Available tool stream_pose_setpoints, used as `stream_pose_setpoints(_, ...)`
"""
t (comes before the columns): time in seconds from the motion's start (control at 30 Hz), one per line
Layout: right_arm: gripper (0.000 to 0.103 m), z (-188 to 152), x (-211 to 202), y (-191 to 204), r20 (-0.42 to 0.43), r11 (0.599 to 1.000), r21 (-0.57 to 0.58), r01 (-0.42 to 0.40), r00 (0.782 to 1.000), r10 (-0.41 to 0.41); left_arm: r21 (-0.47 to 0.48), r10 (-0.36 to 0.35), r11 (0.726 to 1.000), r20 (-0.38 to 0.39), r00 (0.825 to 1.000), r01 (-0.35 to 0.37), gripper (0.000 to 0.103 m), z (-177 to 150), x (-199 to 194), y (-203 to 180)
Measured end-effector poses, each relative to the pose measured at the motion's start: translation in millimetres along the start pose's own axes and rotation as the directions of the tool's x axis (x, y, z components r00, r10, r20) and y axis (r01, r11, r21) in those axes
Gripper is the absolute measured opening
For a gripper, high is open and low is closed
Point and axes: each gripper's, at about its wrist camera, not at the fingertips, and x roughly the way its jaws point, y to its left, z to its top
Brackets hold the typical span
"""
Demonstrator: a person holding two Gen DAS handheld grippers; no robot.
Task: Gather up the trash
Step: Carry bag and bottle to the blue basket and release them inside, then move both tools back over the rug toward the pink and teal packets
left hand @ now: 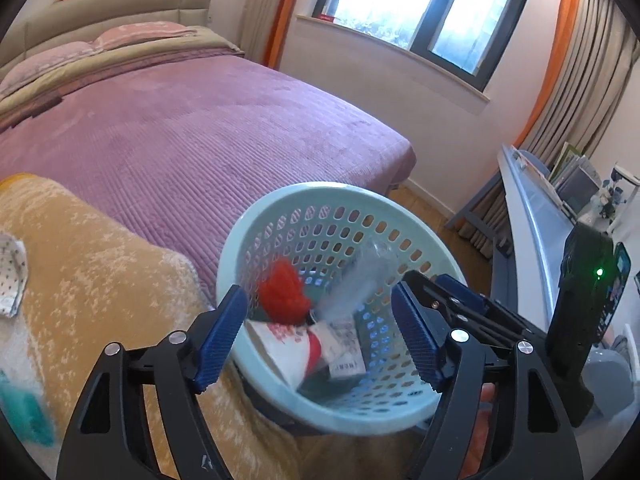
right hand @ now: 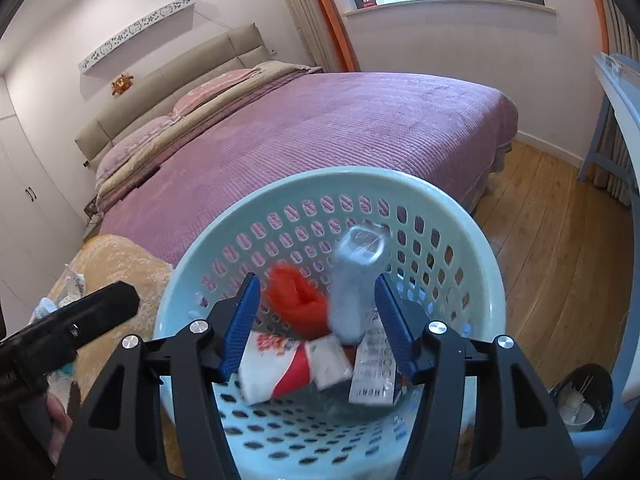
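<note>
Both tongs hang over the basket (left hand: 280, 216) with nothing in their grip. Left gripper (left hand: 320, 336) stands released, blue pads wide apart, and the red scrap (left hand: 282, 294) and clear bottle (left hand: 352, 280) show blurred in the gap, inside the basket, touching neither pad. Right gripper (right hand: 316, 326) is released as well, jaws spread; the bottle (right hand: 356, 280) sits near its right pad but free of it, the red scrap (right hand: 294, 296) toward the left pad.

Down in the basket (right hand: 240, 220), the trash is piling up: a red-and-white wrapper (right hand: 272, 364), a white tissue (right hand: 330, 360), and a printed pack (right hand: 372, 368) lie on the bottom under the bottle and scrap. The pale blue basket sits beside the purple bed (right hand: 340, 120), against a yellow blanket (left hand: 100, 260).

On that blanket a dotted cloth (left hand: 12, 272) lies at the left edge of the left view. A desk (left hand: 532, 208) runs along the right, and wood floor (right hand: 540, 240) shows beyond the basket rim.
</note>
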Motion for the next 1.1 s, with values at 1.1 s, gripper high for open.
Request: stream_pose_setpoints(1.1, 0.056, -76.3, -71.0, 233.7, -0.085, 0.885, -0.357, -0.3, 0.953, 0.289, -0.309, 0.528, 0.837, 0.241, 0.814, -0.451, 0.079, -131.4, -270.5, 144.8)
